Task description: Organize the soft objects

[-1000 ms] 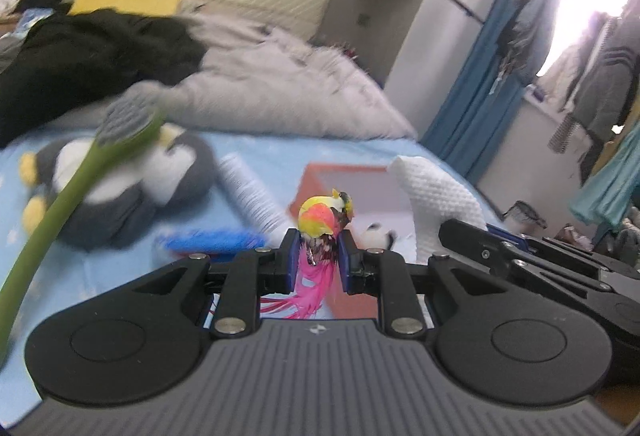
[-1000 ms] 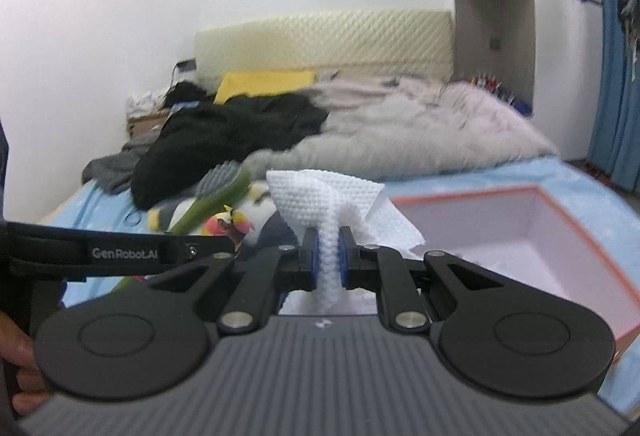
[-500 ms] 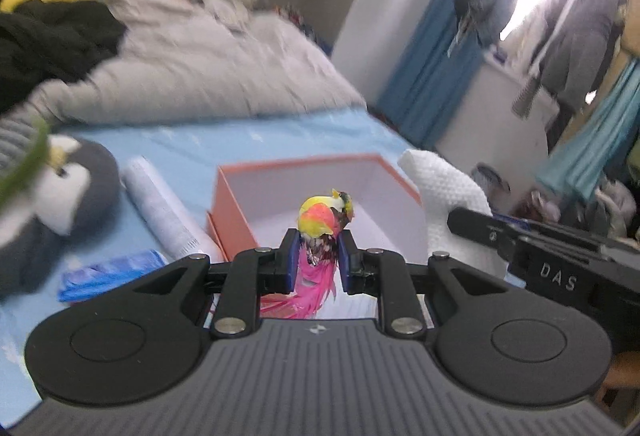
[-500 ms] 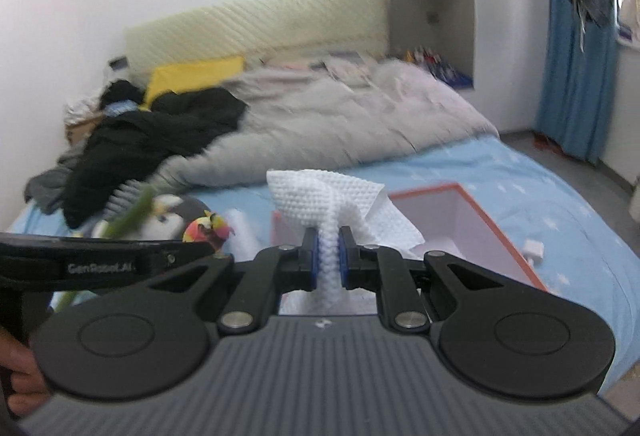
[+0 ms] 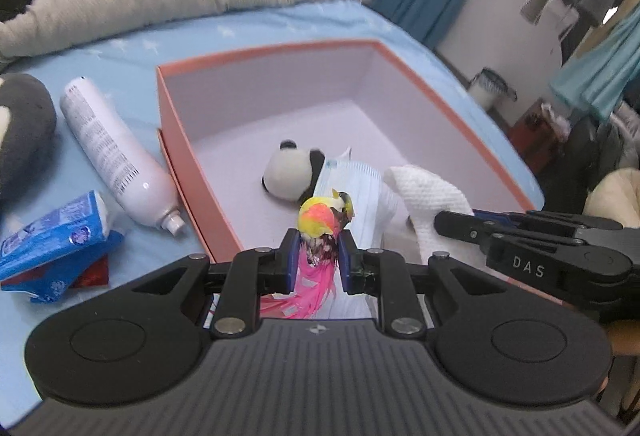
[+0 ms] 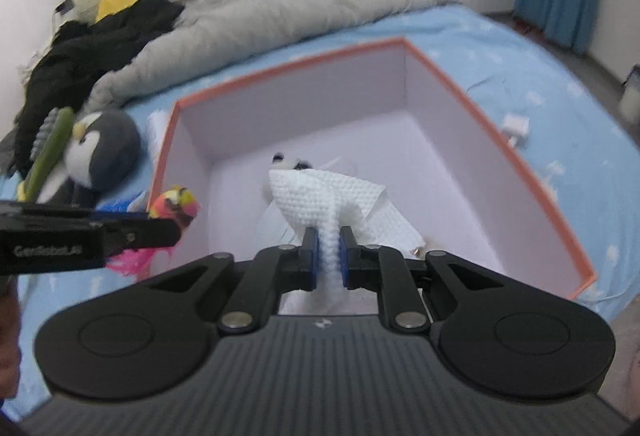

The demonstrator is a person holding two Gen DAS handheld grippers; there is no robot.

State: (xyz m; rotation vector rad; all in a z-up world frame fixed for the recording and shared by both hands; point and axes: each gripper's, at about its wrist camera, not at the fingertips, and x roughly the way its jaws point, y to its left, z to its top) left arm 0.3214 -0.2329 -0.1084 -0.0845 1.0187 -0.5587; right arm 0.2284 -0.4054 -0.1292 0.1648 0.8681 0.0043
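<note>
I am holding both tools over the open salmon-rimmed cardboard box with pale lilac walls (image 5: pixel 264 51), which is lying on the light blue star-print bedsheet (image 5: pixel 120 51) ahead of and below my fingers. My left gripper (image 5: pixel 318 256) is clamped on a small feathered toy bird with a yellow-and-orange head and pink tail (image 5: pixel 320 224); it is sitting above the box's near-left corner, just inside the rim as far as I can judge. My right gripper (image 6: pixel 328 256) is pinching a white waffle-textured cloth (image 6: pixel 324 195), and it is hanging nearer the middle of the box, so I judge this hand the better placed to let go first. On the box floor a small black-and-white panda plush (image 5: pixel 290 171) is lying against a pale blue pleated face mask (image 5: pixel 352 175).

Both tools are covering the near wall of the box, so I am not seeing how far the bird and cloth are from the floor. The cloth is also hiding most of the panda in the right wrist view, which is blurred.
</note>
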